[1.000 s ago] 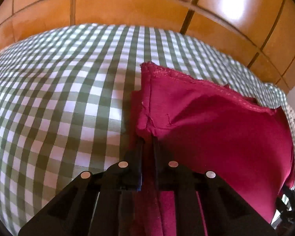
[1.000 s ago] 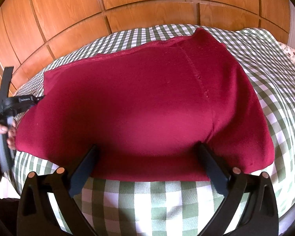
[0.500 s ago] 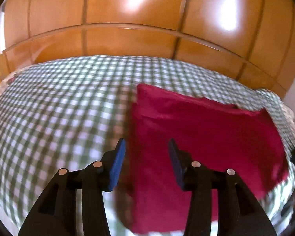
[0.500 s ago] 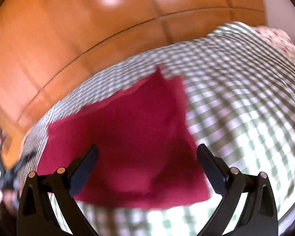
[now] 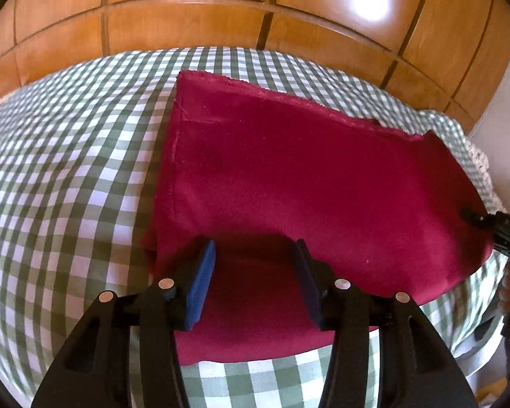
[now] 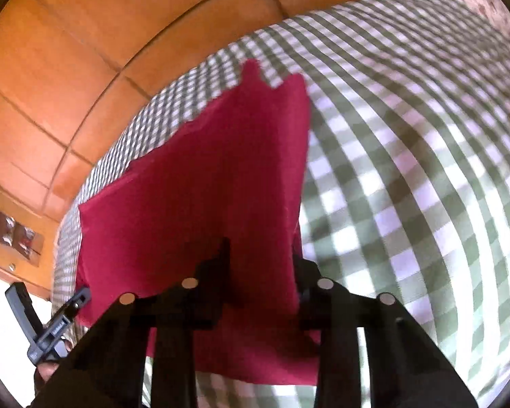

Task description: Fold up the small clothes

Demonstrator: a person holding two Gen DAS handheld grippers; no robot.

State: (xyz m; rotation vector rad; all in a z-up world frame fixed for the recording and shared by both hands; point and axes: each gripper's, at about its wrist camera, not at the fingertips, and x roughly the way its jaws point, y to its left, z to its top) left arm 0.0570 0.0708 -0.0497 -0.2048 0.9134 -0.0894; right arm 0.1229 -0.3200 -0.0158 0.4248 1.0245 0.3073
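Red cloth (image 5: 306, 176): folded on checked bed (image 5: 68, 170) | left gripper (image 5: 255, 282): fingers just opened, half-spread over near-left corner, empty | right gripper (image 6: 260, 272): fingers just narrowed astride right edge, grip unclear.

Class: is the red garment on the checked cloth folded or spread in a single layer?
Folded: the red garment lies as a flat rectangle, with a second layer's edge showing along its left side.

The right wrist view is motion-blurred, and the red cloth (image 6: 221, 183) hides whether the right gripper (image 6: 260, 258) pinches it.
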